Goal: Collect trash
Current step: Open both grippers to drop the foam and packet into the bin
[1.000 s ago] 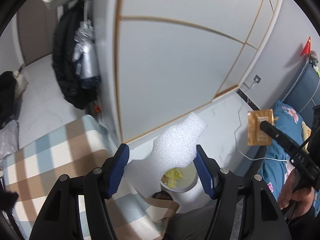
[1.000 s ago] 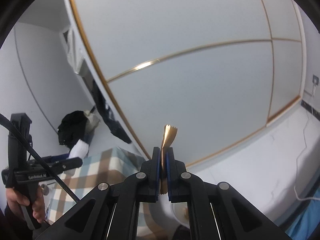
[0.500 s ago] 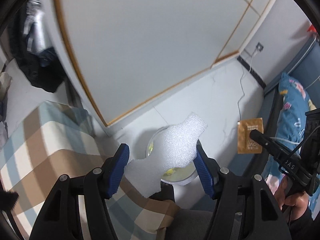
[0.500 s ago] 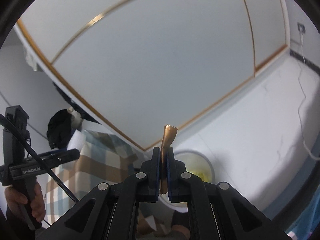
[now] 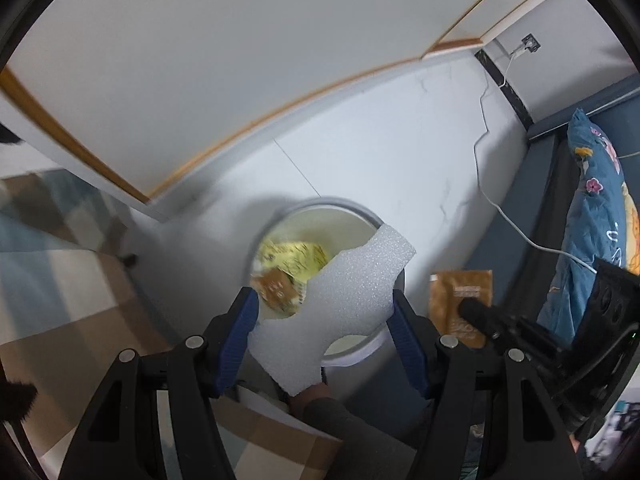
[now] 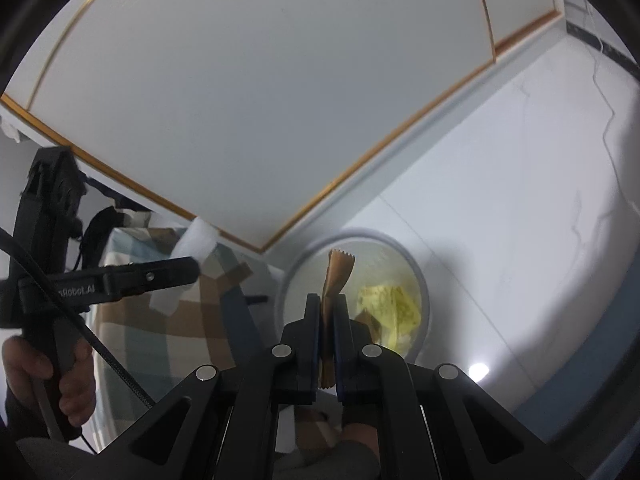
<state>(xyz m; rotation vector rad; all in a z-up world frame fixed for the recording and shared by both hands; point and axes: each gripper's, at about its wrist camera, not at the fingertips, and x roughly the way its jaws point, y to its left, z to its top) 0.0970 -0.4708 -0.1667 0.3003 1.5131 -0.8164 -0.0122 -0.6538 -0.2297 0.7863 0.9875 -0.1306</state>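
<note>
My left gripper (image 5: 325, 312) is shut on a white foam piece (image 5: 340, 304) and holds it over the round white trash bin (image 5: 320, 205). The bin holds yellow and brown wrappers (image 5: 288, 268). My right gripper (image 6: 327, 312) is shut on a thin brown sachet (image 6: 338, 276), held upright above the same bin (image 6: 422, 280). The sachet also shows in the left wrist view (image 5: 456, 292), to the right of the bin. The left gripper shows in the right wrist view (image 6: 188, 268) at the left with the foam piece (image 6: 196, 240).
A checked blanket (image 5: 60, 288) covers the bed edge at left. A white wardrobe (image 5: 240, 60) with gold trim stands behind the bin. A white cable (image 5: 492, 196) runs along the floor to a wall socket. Blue floral bedding (image 5: 592, 208) lies at right.
Both grippers have tilted down and moved toward the bin, which now sits larger and directly under the foam piece and the sachet. Both holds are unchanged.
</note>
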